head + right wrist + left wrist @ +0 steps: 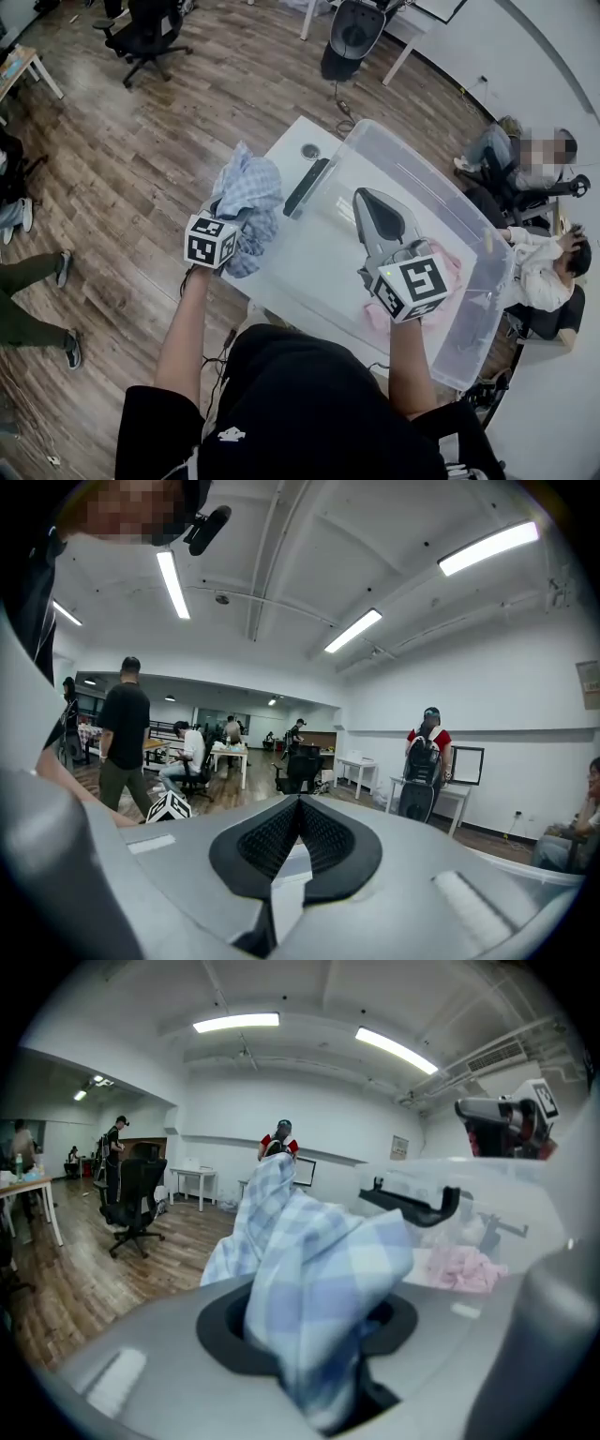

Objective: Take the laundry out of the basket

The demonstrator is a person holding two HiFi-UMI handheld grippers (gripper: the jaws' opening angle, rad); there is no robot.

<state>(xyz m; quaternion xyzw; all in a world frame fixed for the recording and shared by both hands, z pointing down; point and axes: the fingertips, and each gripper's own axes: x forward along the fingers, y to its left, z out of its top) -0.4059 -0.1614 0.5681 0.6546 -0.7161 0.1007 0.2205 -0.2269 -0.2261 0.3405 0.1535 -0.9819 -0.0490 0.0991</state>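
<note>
Open office with a wood floor. A white worktop (pixel 291 141) carries the clear plastic basket (pixel 412 159), and a pink garment (pixel 450 267) lies inside it. Step in hand: removal of the blue checked cloth (pixel 246 192), clamped between the narrowly parted jaws of the left hand-held gripper (pixel 217 230) outside the basket. Next move: deposit it, then fetch the pink garment. The right hand-held gripper (pixel 367 202) is fully closed and empty above the basket.

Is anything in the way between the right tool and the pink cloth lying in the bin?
Nothing visible. The shut, empty right tool hangs over the open-topped clear plastic bin; the crumpled pink cloth lies uncovered on its floor.
</note>
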